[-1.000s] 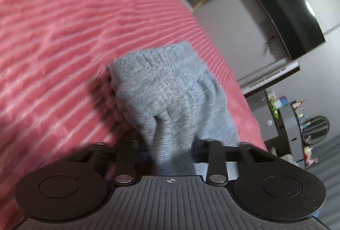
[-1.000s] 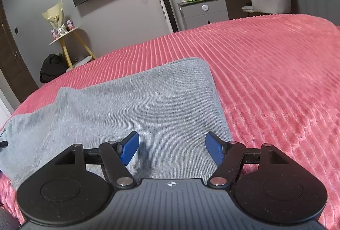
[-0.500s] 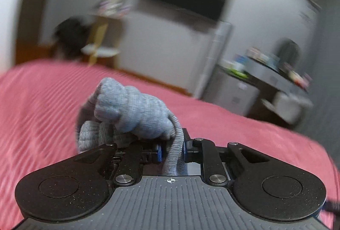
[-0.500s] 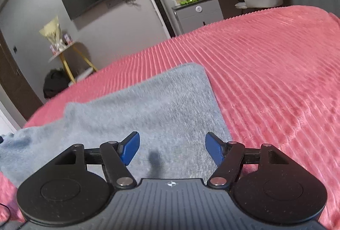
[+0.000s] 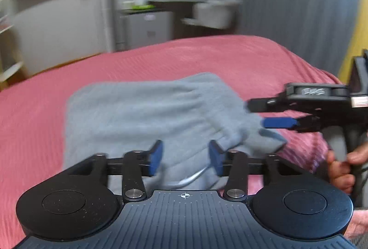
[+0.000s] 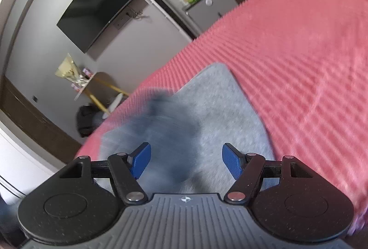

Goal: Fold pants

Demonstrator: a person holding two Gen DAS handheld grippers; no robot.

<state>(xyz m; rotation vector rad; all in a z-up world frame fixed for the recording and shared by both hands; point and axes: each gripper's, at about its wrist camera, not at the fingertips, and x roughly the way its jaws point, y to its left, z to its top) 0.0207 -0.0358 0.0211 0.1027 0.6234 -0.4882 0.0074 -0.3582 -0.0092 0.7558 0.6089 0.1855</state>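
Grey knit pants (image 5: pixel 142 111) lie folded over on the pink ribbed bedspread (image 5: pixel 34 124). My left gripper (image 5: pixel 185 158) hovers over their near edge. Its jaws are opening; cloth and a pale drawstring show between the blue pads, which do not press on them. In the left wrist view my right gripper (image 5: pixel 264 114) comes in from the right, open, just above the pants' right corner, with a hand (image 5: pixel 340 168) on its handle. The right wrist view shows the right gripper (image 6: pixel 186 161) open over the pants (image 6: pixel 230 115), and a blurred, darker fold of cloth (image 6: pixel 170 134) in front.
The bedspread (image 6: pixel 299 60) stretches far and right of the pants. Past the bed's far edge stand a wall television (image 6: pixel 96 5), a small side table with a bouquet (image 6: pixel 78 81), a dark bag (image 6: pixel 88 120) on the floor, and a grey dresser (image 5: pixel 149 28).
My left gripper swung the bunched pants end across the bed toward the right gripper, and its jaws have come apart. The pants now lie doubled over. The right wrist view has tilted.
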